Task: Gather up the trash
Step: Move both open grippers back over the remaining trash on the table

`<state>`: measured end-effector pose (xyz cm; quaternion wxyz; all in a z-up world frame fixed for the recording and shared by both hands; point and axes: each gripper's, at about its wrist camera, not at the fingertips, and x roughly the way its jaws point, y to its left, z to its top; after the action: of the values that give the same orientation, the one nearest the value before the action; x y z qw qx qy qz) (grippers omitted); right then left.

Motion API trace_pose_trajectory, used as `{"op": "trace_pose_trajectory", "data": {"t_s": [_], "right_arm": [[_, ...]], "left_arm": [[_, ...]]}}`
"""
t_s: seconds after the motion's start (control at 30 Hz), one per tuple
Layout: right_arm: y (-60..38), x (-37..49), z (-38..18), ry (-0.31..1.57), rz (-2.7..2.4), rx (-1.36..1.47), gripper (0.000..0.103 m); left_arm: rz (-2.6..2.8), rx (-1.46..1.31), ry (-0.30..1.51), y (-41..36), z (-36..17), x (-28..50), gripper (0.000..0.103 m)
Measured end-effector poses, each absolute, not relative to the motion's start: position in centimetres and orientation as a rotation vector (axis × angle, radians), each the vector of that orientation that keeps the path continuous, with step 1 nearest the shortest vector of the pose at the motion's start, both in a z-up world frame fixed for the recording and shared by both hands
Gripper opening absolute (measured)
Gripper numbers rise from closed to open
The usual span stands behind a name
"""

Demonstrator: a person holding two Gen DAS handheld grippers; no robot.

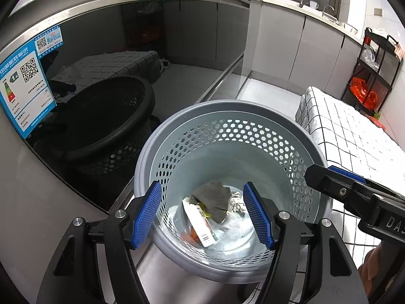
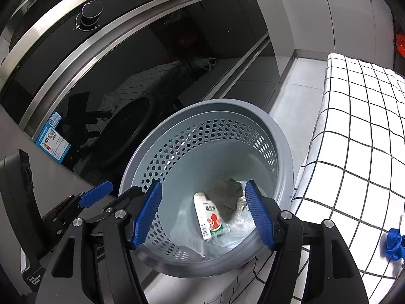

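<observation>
A grey perforated wastebasket (image 1: 227,106) (image 2: 217,103) stands on the floor in front of a dark glass appliance. At its bottom lie a white carton (image 1: 200,225) (image 2: 208,217), a grey scrap (image 1: 212,195) (image 2: 225,195), crumpled white paper (image 1: 235,201) and clear plastic (image 2: 238,225). My left gripper (image 1: 202,215) hangs over the basket's mouth, open, with nothing between its blue pads. My right gripper (image 2: 202,215) hovers over the same opening, also open and holding nothing. Each gripper shows at the edge of the other's view: the right gripper (image 1: 326,171), the left gripper (image 2: 111,195).
The glass front carries a blue energy label (image 1: 22,86) and a black knob (image 2: 91,11). A white checked cloth (image 1: 354,136) (image 2: 354,126) covers a low surface right of the basket, with a blue item (image 2: 393,243) on it. A black rack (image 1: 372,76) holds orange bags.
</observation>
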<state>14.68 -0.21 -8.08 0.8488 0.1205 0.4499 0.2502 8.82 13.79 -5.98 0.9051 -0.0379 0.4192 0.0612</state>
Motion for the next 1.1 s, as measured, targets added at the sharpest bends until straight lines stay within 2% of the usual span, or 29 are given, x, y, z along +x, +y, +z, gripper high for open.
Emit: {"op": "trace_pose_trajectory", "data": {"t_s": [1.1], "right_arm": [[-4.3,10.1,-7.7,0.917,0.447,0.3,0.066]], "left_arm": [[0.067,-0.074,0.852,12.3,-4.9,5.7,0.066]]}}
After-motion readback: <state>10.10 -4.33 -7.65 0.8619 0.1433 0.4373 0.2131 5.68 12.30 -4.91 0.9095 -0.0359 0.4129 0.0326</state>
